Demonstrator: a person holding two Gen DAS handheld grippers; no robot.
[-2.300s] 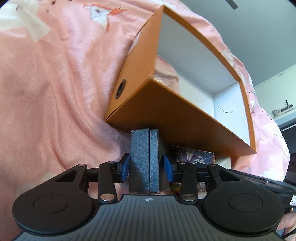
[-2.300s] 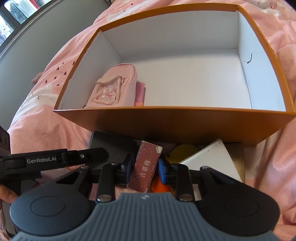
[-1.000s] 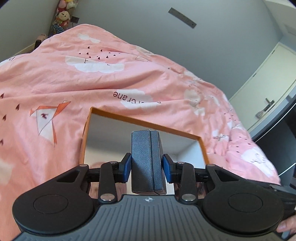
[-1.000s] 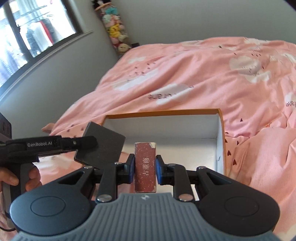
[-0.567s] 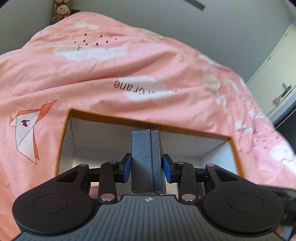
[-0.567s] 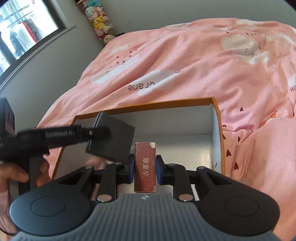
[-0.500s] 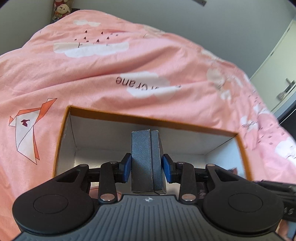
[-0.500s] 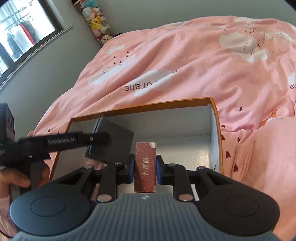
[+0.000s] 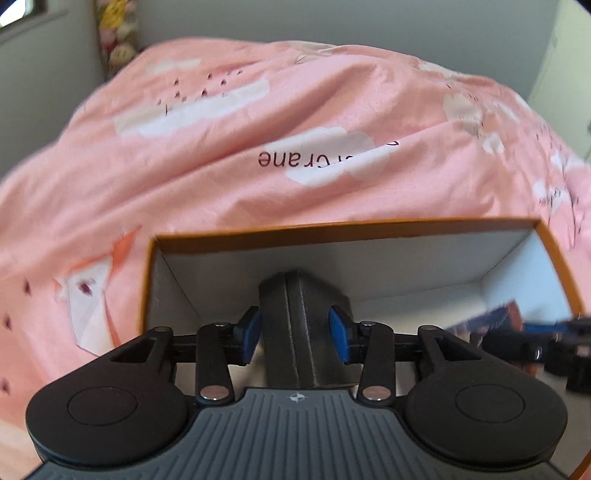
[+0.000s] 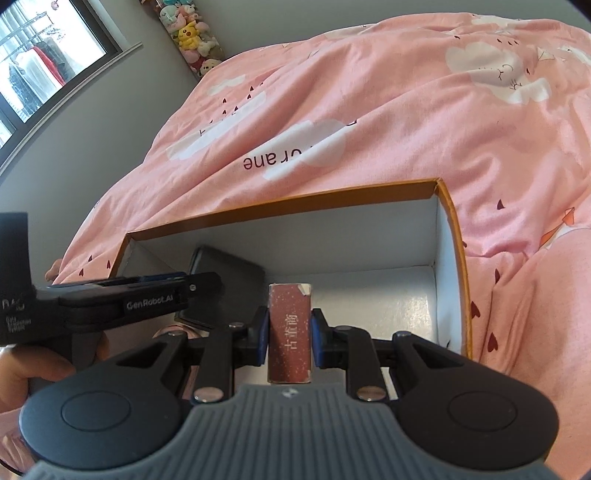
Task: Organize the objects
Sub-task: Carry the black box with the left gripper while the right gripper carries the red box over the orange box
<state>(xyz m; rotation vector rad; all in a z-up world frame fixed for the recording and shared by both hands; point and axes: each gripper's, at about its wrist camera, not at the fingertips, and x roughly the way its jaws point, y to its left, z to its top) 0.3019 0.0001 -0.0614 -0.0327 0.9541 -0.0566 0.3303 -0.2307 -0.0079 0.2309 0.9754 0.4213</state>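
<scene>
over the pink bed cover, your two grippers point down into the orange box, which lies open on the bed with its white inside showing.

your left gripper has the dark grey case standing on edge between its blue pads. its jaws are opening, and a thin gap shows on both sides of the case, so the pads no longer press on it. the case sits low inside the box, in front of the far wall; you cannot tell from either view whether it rests on the box floor. in the right wrist view the same case shows as a dark slab tilted near the left end of the box, beyond the black arm of your left gripper, and your hand is on the handle at the lower left.

your right gripper is clamped on the reddish brown small box, held upright with white characters down its face. both pads touch its sides. it hangs above the middle of the orange box, to the right of the dark case.

a column of plush toys stands in the far corner beside the window.
</scene>
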